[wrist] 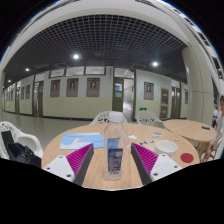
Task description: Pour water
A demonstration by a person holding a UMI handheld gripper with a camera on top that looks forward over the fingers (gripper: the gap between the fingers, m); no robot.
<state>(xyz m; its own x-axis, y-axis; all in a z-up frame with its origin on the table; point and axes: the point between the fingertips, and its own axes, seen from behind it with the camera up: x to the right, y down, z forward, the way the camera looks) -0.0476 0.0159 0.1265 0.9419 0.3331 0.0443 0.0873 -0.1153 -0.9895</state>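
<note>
A clear plastic water bottle (114, 150) with a blue label stands upright on the round wooden table (100, 172). It stands between my fingers with a gap at each side. My gripper (113, 163) is open, its magenta pads (145, 159) flanking the bottle. A small white cup or bowl (166, 147) sits on the table to the right, beyond the right finger, with a white lid-like piece (187, 157) next to it.
A blue paper or folder (80, 141) lies on the table beyond the left finger. White chairs (20, 140) stand at the left and behind the table (108, 118). Another round wooden table (190, 128) stands at the right. The hall behind has doors and open floor.
</note>
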